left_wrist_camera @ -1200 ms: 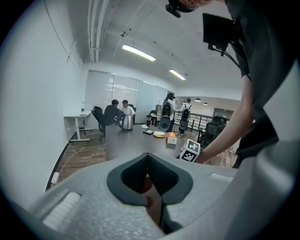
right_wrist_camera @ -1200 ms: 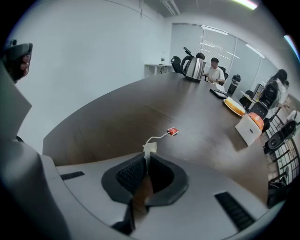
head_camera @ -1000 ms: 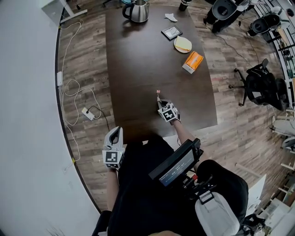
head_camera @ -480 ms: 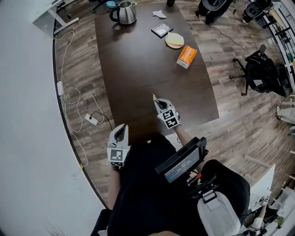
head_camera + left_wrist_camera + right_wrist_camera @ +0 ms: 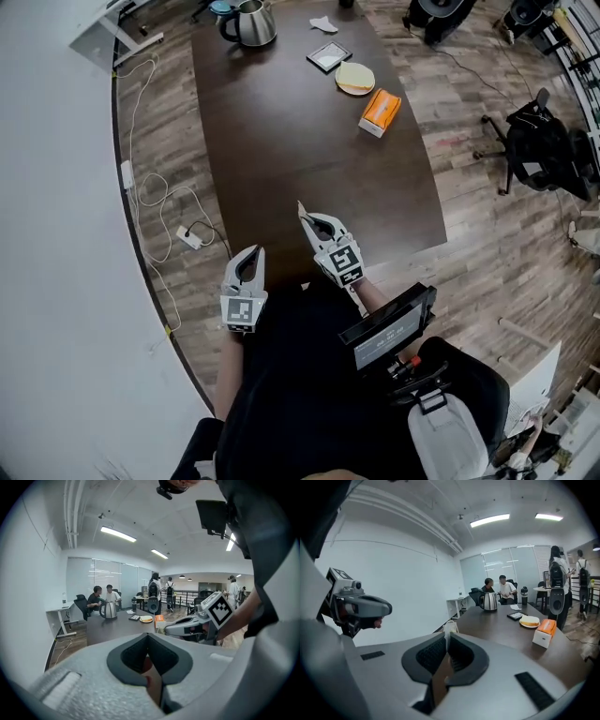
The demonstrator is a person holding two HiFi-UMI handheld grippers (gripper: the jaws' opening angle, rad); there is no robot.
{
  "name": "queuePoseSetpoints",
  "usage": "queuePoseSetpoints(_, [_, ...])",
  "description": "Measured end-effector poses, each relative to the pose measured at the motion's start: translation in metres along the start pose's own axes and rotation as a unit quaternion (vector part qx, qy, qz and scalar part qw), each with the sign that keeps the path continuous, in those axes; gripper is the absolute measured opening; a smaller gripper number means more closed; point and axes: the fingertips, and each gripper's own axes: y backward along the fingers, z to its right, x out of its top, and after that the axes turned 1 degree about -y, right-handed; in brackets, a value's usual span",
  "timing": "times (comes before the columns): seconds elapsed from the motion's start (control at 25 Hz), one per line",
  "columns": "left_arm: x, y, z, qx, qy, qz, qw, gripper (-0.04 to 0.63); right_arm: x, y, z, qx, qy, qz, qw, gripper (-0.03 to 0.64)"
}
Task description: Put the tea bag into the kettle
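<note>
Right claw: the right gripper (image 5: 302, 208) is pinching the tea bag (image 5: 449, 629), jaws pressed together on it, and is hovering over the near edge of the table (image 5: 281, 122).
Tea bag: it is sticking out past the tips as a thin pale piece, its long axis running on in line with the jaws.
Left claw: the left gripper (image 5: 254, 251) is keeping its jaws pressed together with nothing showing between them, just off the near edge, left of the other.
Kettle: the kettle (image 5: 251, 22) is standing at the far left corner, handle facing left.
Key relation: from the bag the kettle is lying ahead and slightly left, well apart, with almost the whole table between. The right gripper is nearer, so a long forward carry probably comes next.
Hard to make out: whether the kettle's lid is on or off. From the head view the bag is barely showing.
</note>
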Motion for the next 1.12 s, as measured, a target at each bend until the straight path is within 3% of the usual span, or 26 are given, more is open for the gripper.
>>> queuePoseSetpoints(0.16, [0.015, -0.009, -0.002, 0.032, 0.004, 0.013, 0.9994, 0.0, 0.021, 0.01, -0.002, 0.0, 0.019, 0.04, 0.999, 0.012])
queuePoseSetpoints(0.32, [0.013, -0.004, 0.002, 0.018, -0.047, 0.018, 0.9986, 0.0, 0.032, 0.006, -0.009, -0.002, 0.033, 0.052, 0.998, 0.012])
queuePoseSetpoints(0.4, [0.014, 0.003, -0.001, 0.01, -0.054, 0.021, 0.9983, 0.0, 0.037, 0.004, -0.021, -0.005, 0.037, 0.053, 0.998, 0.012])
queuePoseSetpoints(0.56, [0.005, 0.015, -0.024, -0.017, -0.053, 0.046, 0.9974, 0.0, 0.057, -0.009, -0.05, -0.023, 0.06, 0.061, 0.996, 0.012])
queuePoseSetpoints(0.76, [-0.001, 0.051, -0.065, -0.064, -0.034, 0.096, 0.9927, 0.0, 0.06, -0.02, -0.095, -0.079, 0.063, 0.042, 0.994, 0.012])
queuePoseSetpoints(0.96, [-0.036, 0.079, -0.119, -0.117, -0.093, 0.083, 0.9853, 0.0, 0.063, -0.029, -0.156, -0.133, 0.035, 0.048, 0.989, 0.012])
queuePoseSetpoints(1.12, [-0.015, 0.084, -0.14, -0.132, -0.07, 0.113, 0.9822, 0.0, 0.064, -0.031, -0.195, -0.152, 0.025, 0.057, 0.986, 0.012])
